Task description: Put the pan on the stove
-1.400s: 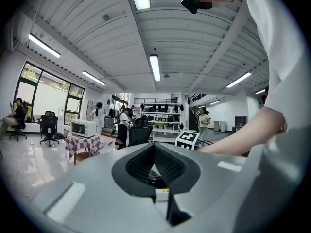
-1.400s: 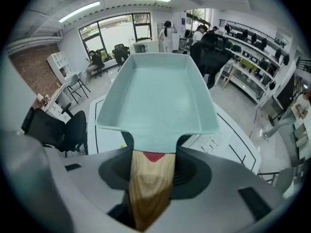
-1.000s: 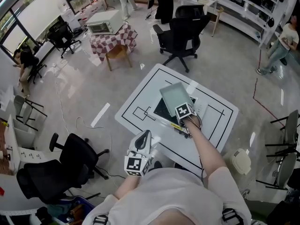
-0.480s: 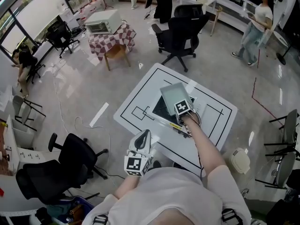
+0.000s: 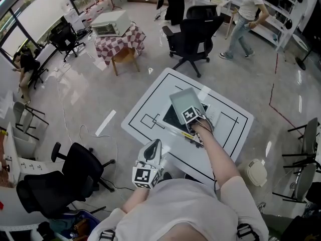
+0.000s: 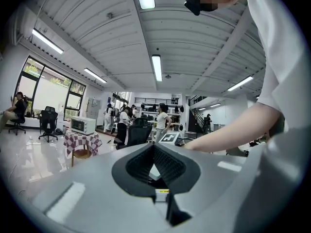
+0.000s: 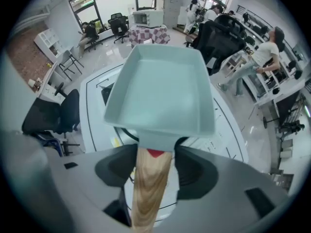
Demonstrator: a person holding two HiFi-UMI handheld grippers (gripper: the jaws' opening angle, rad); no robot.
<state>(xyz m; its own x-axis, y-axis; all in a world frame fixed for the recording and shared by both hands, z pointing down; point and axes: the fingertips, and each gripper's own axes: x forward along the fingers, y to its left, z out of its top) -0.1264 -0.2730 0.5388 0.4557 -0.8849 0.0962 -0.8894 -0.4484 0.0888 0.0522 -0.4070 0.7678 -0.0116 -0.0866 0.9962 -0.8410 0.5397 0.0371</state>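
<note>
A pale grey-green square pan (image 7: 163,89) with a wooden handle (image 7: 148,188) hangs level over the black stove (image 5: 173,119) on the white table (image 5: 150,104). My right gripper (image 7: 154,166) has the handle between its jaws; the jaws are opening a little, and the pads still touch the wood. From the head view the pan (image 5: 184,100) covers the stove's far part, with the right gripper (image 5: 187,111) just behind it. A dark edge of the stove (image 7: 108,93) peeks out left of the pan. My left gripper (image 5: 154,147) hovers shut and empty off the table's near-left edge, pointing up (image 6: 154,161).
Black lines mark the tabletop. A black office chair (image 5: 193,31) stands beyond the table, another (image 5: 75,172) at near left. A checkered side table with a microwave (image 5: 118,31) is at the back left. A person (image 5: 243,14) walks past at the back right.
The pan and my right gripper have shifted slightly to the left over the stove. A person in the background has walked from right to left. The left gripper has stayed put.
</note>
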